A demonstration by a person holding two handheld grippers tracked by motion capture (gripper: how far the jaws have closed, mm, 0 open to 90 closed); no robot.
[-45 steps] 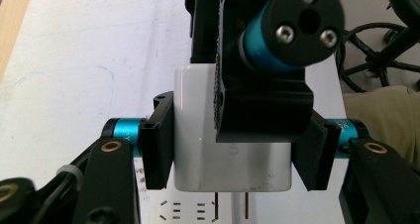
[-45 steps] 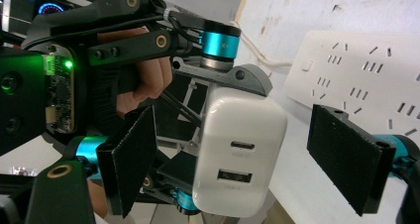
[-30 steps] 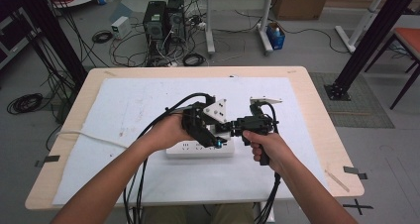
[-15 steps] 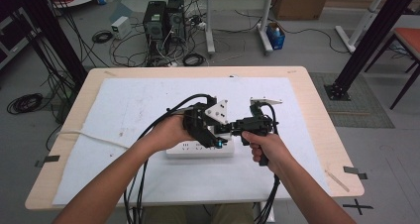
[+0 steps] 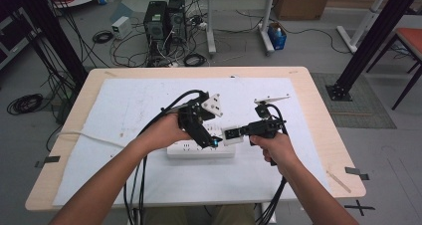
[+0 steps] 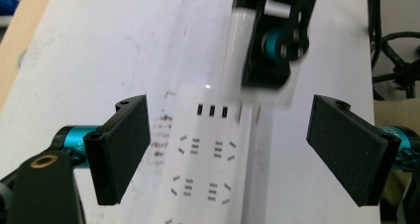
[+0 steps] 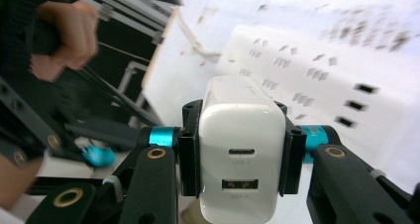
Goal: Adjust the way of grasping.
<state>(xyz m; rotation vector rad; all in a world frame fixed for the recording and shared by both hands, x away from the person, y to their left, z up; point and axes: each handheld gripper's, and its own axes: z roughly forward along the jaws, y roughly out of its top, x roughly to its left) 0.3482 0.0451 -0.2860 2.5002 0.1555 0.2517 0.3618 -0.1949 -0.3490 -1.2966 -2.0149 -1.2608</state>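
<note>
In the high view, the left gripper (image 5: 211,141) sits over the white power strip (image 5: 199,150) near the table's (image 5: 318,115) middle, and the right gripper (image 5: 234,133) at its 3 o'clock side holds a white USB charger (image 5: 232,135) just above the strip's right end.

In the left gripper view, the left gripper's (image 6: 247,149) jaws have just been opening and stand wide apart, the power strip (image 6: 208,164) lying between them untouched; the right gripper (image 6: 275,40) with the blurred charger (image 6: 237,40) hangs at 12 o'clock.

In the right gripper view, the right gripper's (image 7: 241,149) jaws are clamped on the charger's (image 7: 241,154) sides, two ports facing the camera. The power strip (image 7: 317,80) lies at 1 o'clock, the person's left hand (image 7: 64,35) at 10 o'clock.
</note>
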